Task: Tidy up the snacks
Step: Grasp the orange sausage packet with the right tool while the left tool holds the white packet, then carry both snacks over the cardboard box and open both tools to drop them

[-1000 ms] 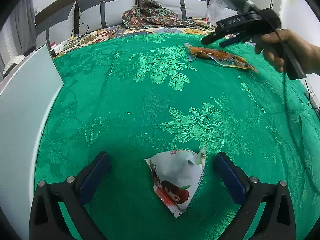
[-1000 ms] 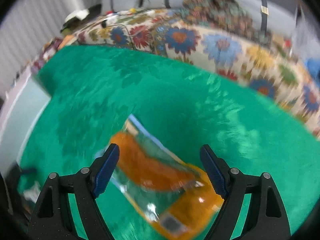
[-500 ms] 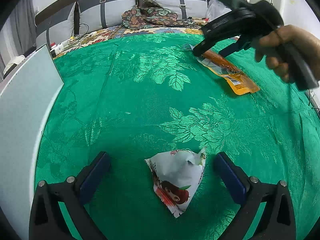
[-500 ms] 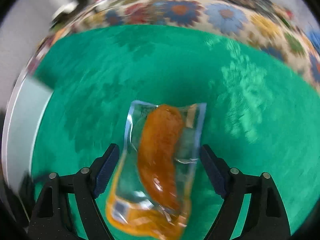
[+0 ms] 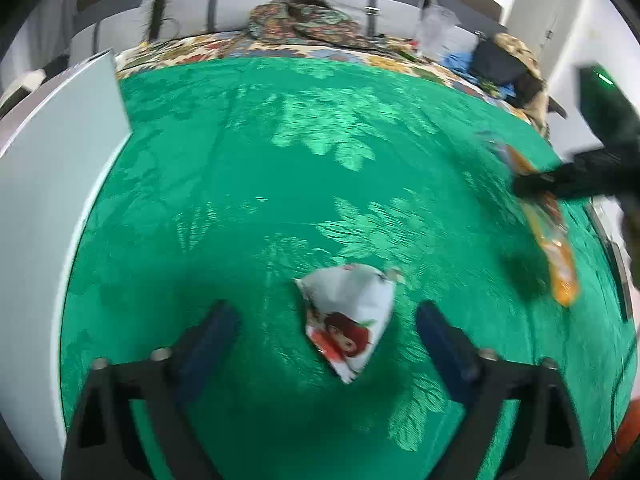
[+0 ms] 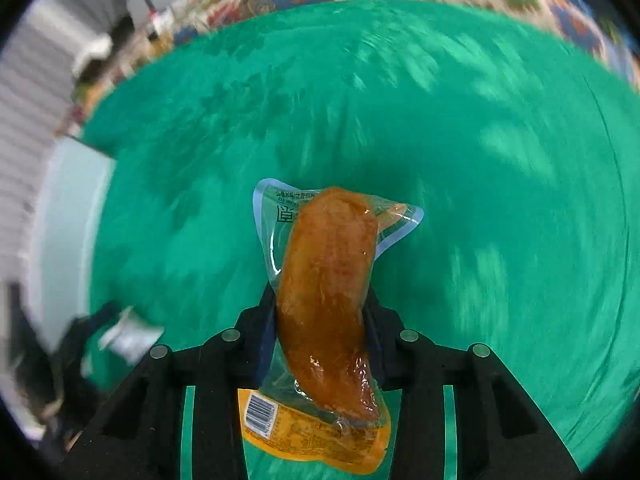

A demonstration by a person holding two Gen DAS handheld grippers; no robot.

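A white snack packet with a red cartoon print lies on the green cloth. My left gripper hangs over it, jaws closing, with the packet between the fingers and neither pad touching it. A clear and orange snack packet with a brown piece inside sits lengthwise between the fingers of my right gripper. Those jaws are closing and both pads press on its sides. In the left wrist view the same orange packet hangs at the far right under the right gripper.
A white board stands along the left edge of the cloth. Floral bedding, pillows and a black bag lie beyond the far edge. Green cloth stretches between the two packets.
The right jaws closed on the orange packet, which turned lengthwise between them. In the left view the right gripper swung to the right edge with it. The left jaws narrowed around the white packet.
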